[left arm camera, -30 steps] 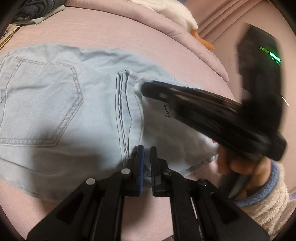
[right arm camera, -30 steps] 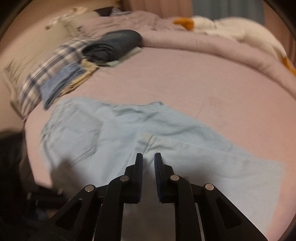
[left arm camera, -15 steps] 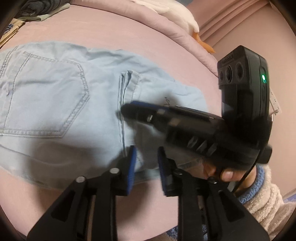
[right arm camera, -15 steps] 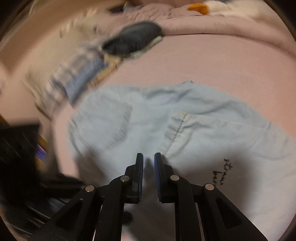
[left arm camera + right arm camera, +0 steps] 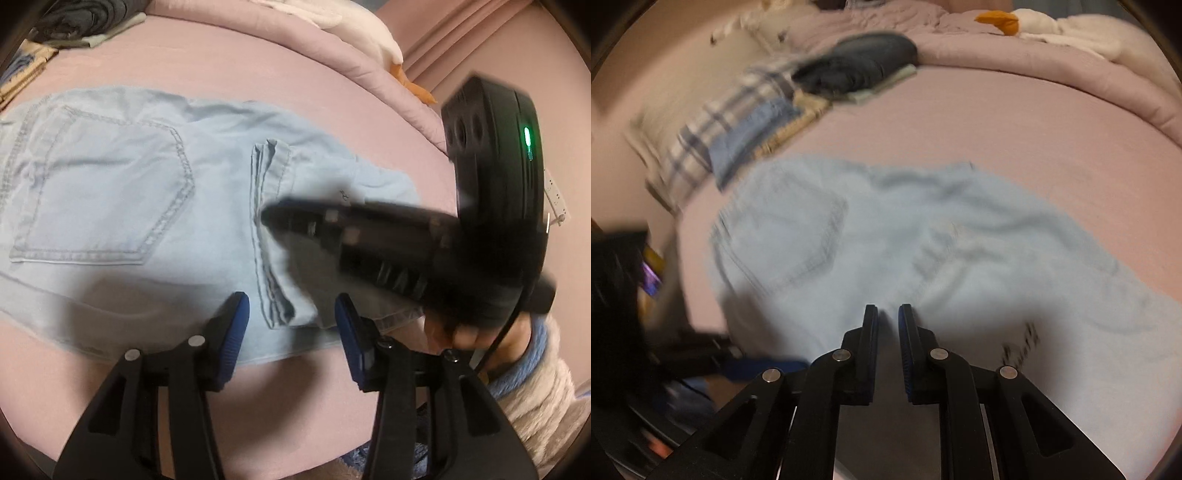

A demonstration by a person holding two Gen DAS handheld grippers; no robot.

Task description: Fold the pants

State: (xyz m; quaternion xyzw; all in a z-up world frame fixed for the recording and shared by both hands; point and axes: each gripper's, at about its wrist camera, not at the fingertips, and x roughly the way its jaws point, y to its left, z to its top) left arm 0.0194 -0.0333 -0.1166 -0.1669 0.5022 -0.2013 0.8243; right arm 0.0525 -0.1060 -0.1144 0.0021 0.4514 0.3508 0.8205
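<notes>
the pants, pale blue denim, lie folded on the bed, filling the left and middle of the left wrist view, leg hems stacked over the seat at centre. our left gripper hangs at the near edge, fingers spread wide around the hem stack, holding nothing. our right gripper sits low over the cloth, fingers nearly together with a narrow empty gap. to fold well, we judge we should pinch all layers at the hem edge together and keep them square. beyond lies pink sheet, a clothes pile at the upper left and a white plush toy at the top.
</notes>
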